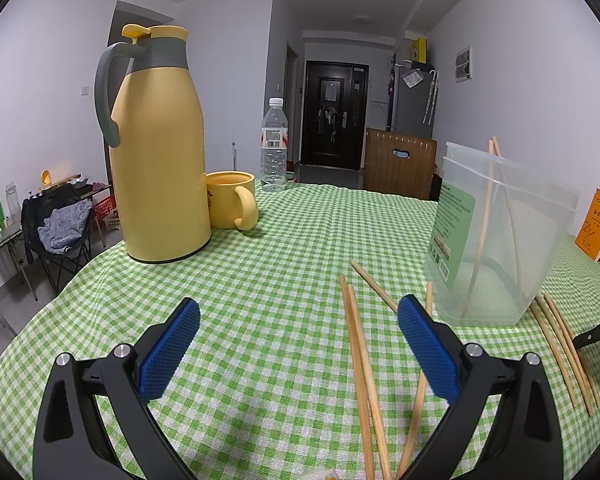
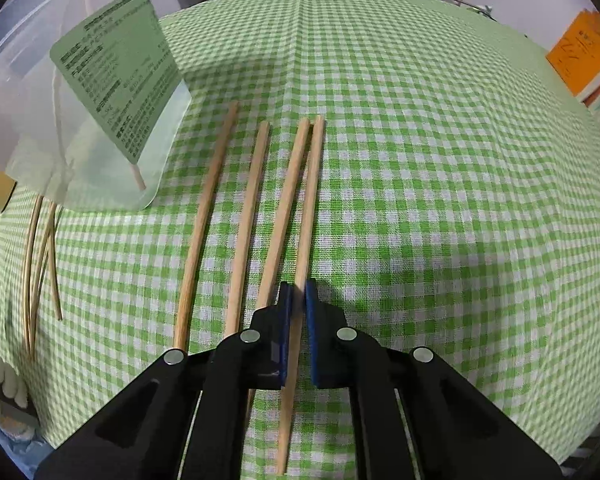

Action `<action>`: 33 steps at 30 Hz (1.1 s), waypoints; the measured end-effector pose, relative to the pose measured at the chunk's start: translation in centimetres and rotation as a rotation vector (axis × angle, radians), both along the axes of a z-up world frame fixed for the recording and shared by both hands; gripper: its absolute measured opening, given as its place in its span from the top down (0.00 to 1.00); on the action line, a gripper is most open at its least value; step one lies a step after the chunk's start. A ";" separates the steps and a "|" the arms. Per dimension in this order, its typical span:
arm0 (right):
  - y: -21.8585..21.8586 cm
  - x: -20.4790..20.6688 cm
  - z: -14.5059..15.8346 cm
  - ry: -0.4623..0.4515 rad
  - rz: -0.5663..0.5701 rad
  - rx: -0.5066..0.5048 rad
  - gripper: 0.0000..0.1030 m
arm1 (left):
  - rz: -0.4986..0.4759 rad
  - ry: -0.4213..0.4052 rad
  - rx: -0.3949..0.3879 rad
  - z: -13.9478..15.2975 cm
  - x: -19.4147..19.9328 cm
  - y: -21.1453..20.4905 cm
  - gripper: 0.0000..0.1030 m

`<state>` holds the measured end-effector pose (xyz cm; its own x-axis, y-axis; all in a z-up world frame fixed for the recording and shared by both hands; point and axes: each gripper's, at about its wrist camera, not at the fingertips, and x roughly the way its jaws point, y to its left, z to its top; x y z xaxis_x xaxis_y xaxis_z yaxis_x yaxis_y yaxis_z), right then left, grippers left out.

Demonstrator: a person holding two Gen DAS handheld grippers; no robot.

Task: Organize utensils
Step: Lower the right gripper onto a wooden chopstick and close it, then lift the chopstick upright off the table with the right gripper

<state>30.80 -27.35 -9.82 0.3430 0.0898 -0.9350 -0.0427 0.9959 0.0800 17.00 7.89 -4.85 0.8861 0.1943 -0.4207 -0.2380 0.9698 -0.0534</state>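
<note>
A green-checked cloth [image 1: 283, 280] covers the worktop, a fold line running down its middle. On it stand a yellow jug [image 1: 159, 148], mug [image 1: 229, 198], bottle [image 1: 274, 146] and a clear tub [image 1: 500, 236] holding two chopsticks. Behind lie white walls and a dark door [image 1: 334, 114].

The left hand-held gripper [image 1: 300, 344] is spread wide above the cloth. The right hand-held gripper [image 2: 299, 296] pinches one chopstick [image 2: 310, 200], the rightmost of four lying beside the tub.

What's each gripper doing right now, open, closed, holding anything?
Left gripper: open, holding nothing, above the checked tablecloth.
Right gripper: closed on one chopstick, the rightmost of four lying side by side.
</note>
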 end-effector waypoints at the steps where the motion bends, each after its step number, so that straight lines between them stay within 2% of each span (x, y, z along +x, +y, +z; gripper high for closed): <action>1: 0.2 0.0 -0.1 -0.001 -0.013 0.003 0.93 | 0.002 -0.001 -0.004 0.0 -0.1 0.1 0.07; 5: -0.3 -0.1 0.0 -0.014 -0.054 0.037 0.94 | 0.004 0.004 -0.019 -0.1 0.0 0.3 0.07; 7: -1.1 -0.5 0.3 -0.051 -0.064 0.060 0.94 | 0.004 0.007 -0.022 -0.1 0.0 0.4 0.07; 10: -2.2 -1.7 1.7 -0.178 -0.080 0.093 0.94 | 0.005 0.007 -0.023 -0.1 0.0 0.5 0.07; 15: -2.1 -6.2 5.1 -0.549 -0.086 0.122 0.94 | 0.006 0.005 -0.024 -0.1 0.0 0.5 0.07; 19: -2.2 -9.5 5.6 -0.748 -0.121 0.163 0.94 | 0.012 0.006 -0.021 0.0 0.0 0.5 0.07; 22: -1.4 -11.7 5.8 -0.879 -0.137 0.144 0.94 | 0.013 0.006 -0.012 0.0 0.0 0.3 0.07; 25: -0.4 -13.5 5.6 -0.997 -0.138 0.077 0.94 | 0.011 0.010 -0.002 0.0 0.1 0.1 0.07; 28: -0.5 -13.7 5.8 -1.025 -0.130 0.064 0.94 | 0.015 0.009 0.003 0.0 0.1 0.0 0.07; 33: -1.4 -13.6 5.3 -1.016 -0.140 0.071 0.94 | 0.026 -0.001 0.007 0.1 0.0 -0.2 0.07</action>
<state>17.23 -28.71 -4.53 0.9810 0.0320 -0.1916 -0.0069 0.9915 0.1301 17.01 7.72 -4.75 0.8812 0.2207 -0.4181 -0.2634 0.9636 -0.0465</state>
